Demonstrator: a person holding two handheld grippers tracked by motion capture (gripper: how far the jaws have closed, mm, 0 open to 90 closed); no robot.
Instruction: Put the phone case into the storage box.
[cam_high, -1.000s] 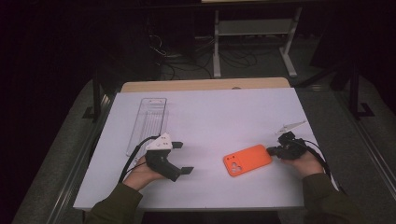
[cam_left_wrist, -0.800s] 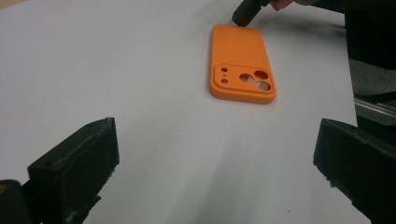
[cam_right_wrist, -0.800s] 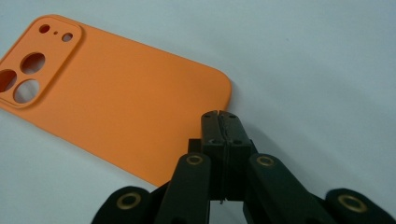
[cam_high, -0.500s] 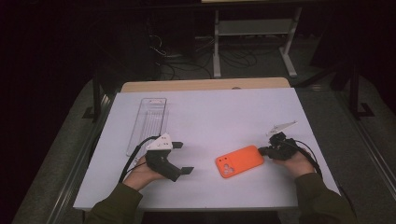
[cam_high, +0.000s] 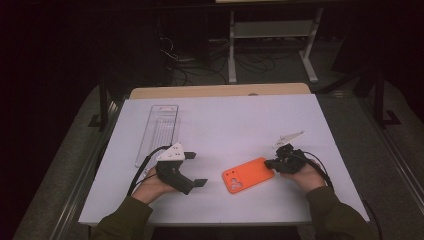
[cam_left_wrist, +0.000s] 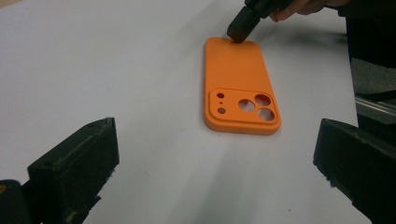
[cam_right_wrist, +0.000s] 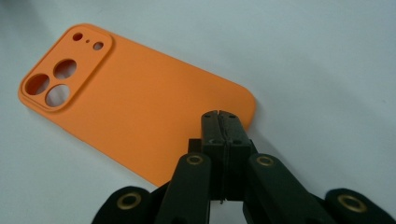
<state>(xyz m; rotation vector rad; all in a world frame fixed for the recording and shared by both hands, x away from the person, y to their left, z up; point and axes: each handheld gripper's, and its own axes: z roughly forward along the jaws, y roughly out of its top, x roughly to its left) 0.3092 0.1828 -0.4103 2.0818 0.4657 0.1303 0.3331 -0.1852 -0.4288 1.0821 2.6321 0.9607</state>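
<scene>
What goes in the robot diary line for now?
right gripper: shut, tip on orange phone case | left gripper: open, empty | case: flat on table

Phone case (cam_high: 248, 175) lies near-centre on the table (cam_high: 240, 120), between both grippers. Left gripper (cam_high: 195, 170) left of it, right gripper (cam_high: 268, 163) touching its right end. Clear tray (cam_high: 159, 132) far-left.

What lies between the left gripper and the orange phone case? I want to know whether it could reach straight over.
Nothing visible does. Bare white table runs from the open left gripper to the orange phone case. The shut right gripper sits at the case's far end, opposite the camera cutouts, and the clear tray lies off to the side.
</scene>
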